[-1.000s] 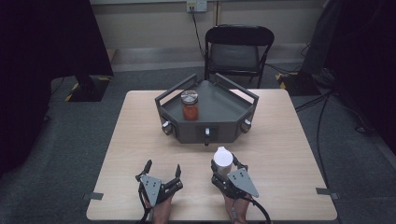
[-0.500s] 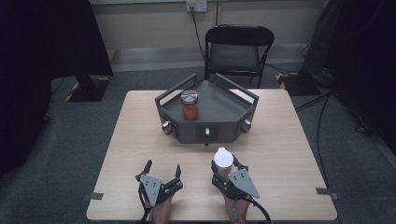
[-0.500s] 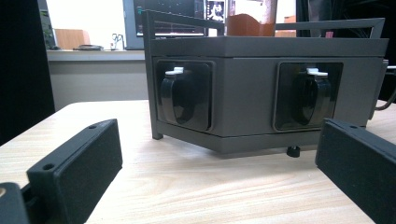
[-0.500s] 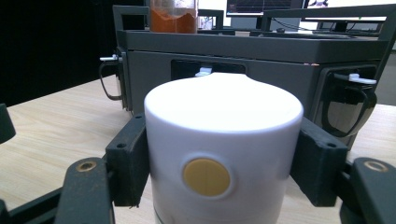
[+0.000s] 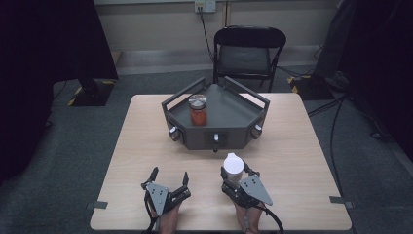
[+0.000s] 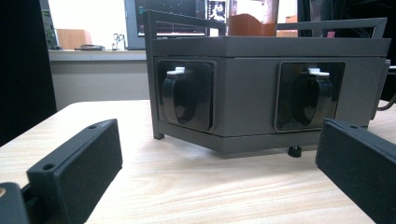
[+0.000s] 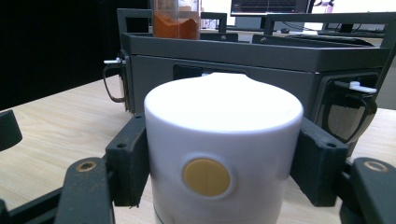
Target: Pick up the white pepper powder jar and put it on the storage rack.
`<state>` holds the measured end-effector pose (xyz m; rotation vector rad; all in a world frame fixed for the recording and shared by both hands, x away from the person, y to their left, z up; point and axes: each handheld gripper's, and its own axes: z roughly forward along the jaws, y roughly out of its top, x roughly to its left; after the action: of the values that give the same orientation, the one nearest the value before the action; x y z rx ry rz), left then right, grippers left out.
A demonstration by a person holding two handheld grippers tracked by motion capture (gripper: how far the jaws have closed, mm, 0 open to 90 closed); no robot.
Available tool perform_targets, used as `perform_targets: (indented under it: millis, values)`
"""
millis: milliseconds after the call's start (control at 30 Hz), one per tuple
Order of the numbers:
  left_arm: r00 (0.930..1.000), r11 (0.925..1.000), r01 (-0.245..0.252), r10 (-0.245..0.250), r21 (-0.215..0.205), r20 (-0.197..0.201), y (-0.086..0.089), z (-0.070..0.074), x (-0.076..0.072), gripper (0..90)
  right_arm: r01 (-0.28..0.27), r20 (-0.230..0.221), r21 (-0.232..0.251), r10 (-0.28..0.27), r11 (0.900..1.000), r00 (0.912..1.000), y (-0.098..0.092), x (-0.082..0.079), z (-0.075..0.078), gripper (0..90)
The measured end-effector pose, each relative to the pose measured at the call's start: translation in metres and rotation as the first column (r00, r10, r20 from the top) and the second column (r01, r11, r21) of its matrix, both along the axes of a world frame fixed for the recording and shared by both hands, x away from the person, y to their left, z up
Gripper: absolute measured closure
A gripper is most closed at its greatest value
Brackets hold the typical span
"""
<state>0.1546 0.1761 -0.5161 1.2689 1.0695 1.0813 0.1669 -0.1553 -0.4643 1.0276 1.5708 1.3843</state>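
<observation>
2 grippers sit low at the near edge of the wooden table [image 5: 302,146], each held by a hand coming in from below. The right gripper [image 5: 234,176] is clamped on a white cylindrical container [image 5: 233,168]; in the right gripper view its 2 black jaws press against either side of the container [image 7: 223,154], which stands upright between them and carries a round yellow dot on its front. The left gripper [image 5: 169,177] holds nothing, its jaws standing well apart over bare tabletop; in the left gripper view the 2 pads [image 6: 88,161] frame an empty gap.

Beyond both grippers, near the middle of the table, stands a dark grey angular tray [image 5: 229,109] with raised rails and small white-tipped knobs set in its front faces. Inside the tray, toward its left part, a glass jar [image 5: 197,109] of orange-red contents stands upright with a metal lid on top. The white container is on the near side of the tray, apart from it and not touching.

1 black folding chair [image 5: 249,53] stands behind the far edge of the table, and cables trail across the grey floor at the right.
</observation>
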Motion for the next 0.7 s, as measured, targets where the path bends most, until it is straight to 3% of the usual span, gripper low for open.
perform_targets:
  millis: [700]
  values:
    - [1.0, 1.0, -0.002, 0.002, 0.0, 0.0, 0.0, 0.0, 0.0, 0.0, -0.047, -0.003, -0.024, 0.047, 0.999, 0.9989, -0.01, 0.01, 0.026, 30.3]
